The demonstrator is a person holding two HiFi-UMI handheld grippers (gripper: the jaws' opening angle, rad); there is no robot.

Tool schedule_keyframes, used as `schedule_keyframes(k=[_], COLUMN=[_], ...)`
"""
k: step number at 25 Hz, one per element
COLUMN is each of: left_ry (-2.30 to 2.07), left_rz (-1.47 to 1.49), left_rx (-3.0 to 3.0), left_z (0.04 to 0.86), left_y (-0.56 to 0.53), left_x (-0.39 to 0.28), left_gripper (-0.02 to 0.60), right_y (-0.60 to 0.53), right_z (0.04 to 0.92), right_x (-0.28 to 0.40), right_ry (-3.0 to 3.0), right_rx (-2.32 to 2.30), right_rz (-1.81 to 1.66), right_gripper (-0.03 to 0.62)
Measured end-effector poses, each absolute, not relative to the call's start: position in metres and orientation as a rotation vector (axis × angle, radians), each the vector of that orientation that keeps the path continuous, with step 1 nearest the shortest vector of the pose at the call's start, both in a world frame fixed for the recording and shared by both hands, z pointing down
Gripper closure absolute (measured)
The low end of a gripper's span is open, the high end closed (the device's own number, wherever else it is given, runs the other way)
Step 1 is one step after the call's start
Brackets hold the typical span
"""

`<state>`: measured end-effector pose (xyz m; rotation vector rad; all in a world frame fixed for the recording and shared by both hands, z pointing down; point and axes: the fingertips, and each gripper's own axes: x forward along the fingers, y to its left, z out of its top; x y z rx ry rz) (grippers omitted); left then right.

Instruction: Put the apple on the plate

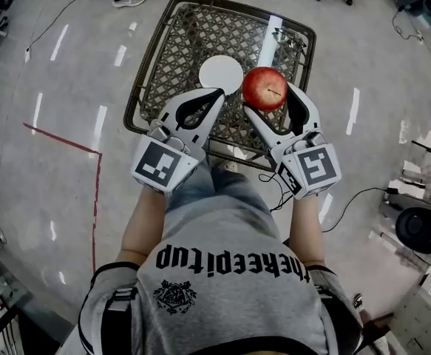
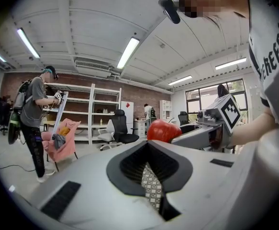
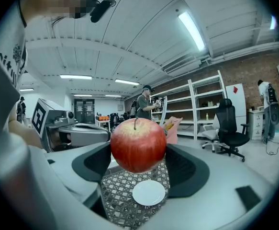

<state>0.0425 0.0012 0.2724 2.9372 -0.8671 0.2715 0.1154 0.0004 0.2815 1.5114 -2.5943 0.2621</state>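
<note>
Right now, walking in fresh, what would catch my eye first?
The red apple first: it is clamped in the jaws of the right gripper, above a latticed metal table. Next, the white plate lying bare on that table, just left of the apple in the head view.

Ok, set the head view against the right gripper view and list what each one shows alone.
Only the head view: the red floor line and the right gripper's marker cube. Only the right gripper view: the shelving, a black office chair and a bystander. Both: the apple clamped in the right gripper, the white plate below on the mesh table, and the left gripper.
</note>
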Motion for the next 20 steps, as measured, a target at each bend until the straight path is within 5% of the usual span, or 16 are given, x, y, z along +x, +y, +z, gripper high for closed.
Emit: schedule_keyframes(k=[20], left_ry=[-0.859], left_rz=[0.323], left_rx=[2.851], left_z=[0.297], left_y=[-0.071], left_x=[0.030], left_gripper=[0.561], right_y=[-0.074], right_z=[0.321], right_x=[0.107], right_ry=[-2.526], right_rx=[1.476], right_rz=[0.351], right_gripper=[0.223])
